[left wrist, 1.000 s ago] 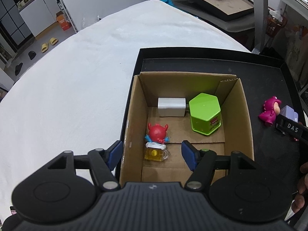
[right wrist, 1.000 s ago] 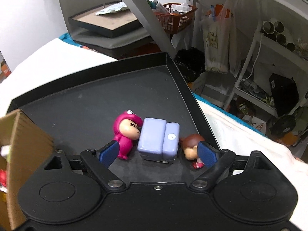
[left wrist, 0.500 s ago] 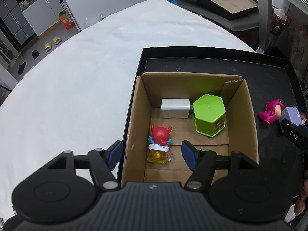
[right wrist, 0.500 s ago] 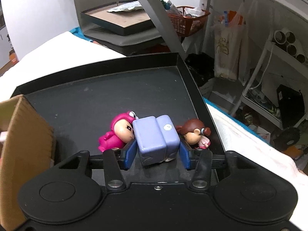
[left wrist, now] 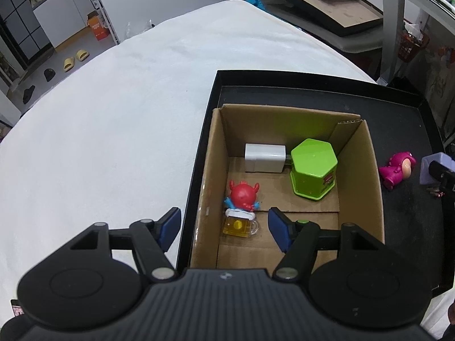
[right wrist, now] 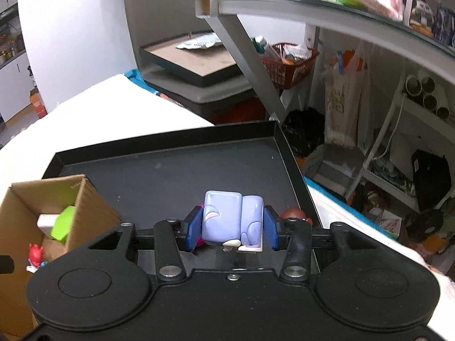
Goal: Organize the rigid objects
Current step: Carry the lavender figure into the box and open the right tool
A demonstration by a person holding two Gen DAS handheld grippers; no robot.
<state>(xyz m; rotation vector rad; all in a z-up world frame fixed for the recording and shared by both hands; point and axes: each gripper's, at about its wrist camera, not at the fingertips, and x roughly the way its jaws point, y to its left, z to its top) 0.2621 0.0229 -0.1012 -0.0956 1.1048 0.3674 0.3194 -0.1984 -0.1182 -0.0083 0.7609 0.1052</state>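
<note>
Right gripper (right wrist: 232, 228): pads clamped on both sides of the lavender block toy (right wrist: 231, 216), lower centre of frame, above the black tray (right wrist: 170, 176). Left gripper (left wrist: 223, 227): jaws spread wide, empty, over the cardboard box (left wrist: 372, 187) near edge, lower centre.

Corrugated cardboard box (left wrist: 372, 170), matt; glossy plastic lilac toy (right wrist: 231, 217); smooth black tray (right wrist: 170, 170); soft white cloth (left wrist: 113, 128).
</note>
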